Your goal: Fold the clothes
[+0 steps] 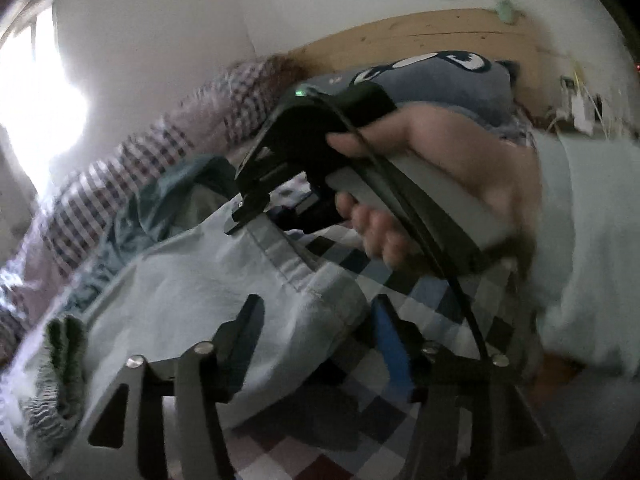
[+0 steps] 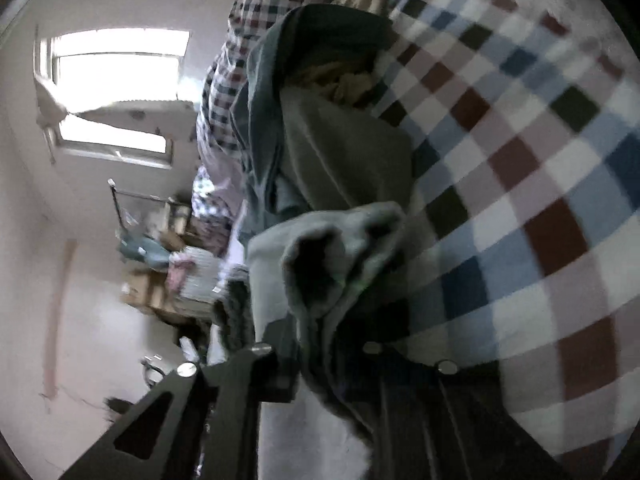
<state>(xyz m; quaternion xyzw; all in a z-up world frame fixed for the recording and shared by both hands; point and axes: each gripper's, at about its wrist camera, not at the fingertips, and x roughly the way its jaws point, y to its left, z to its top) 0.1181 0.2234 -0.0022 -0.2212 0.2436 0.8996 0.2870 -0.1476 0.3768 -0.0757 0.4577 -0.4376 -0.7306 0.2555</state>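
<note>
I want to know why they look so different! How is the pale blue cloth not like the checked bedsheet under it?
The pale blue cloth is one plain colour; the checked bedsheet has white, blue, dark and red squares. The cloth is bunched and creased, with a stitched hem; the bedsheet lies spread flat. The right gripper pinches the cloth; nothing grips the bedsheet. Both are soft fabric on the bed.

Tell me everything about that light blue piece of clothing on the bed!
The light blue garment is soft, rumpled cloth with a stitched seam along one edge. It lies spread on the checked bedcover, next to a teal garment. The right tongs are shut on its far edge, bunching it. The left tongs are open over its near corner.
</note>
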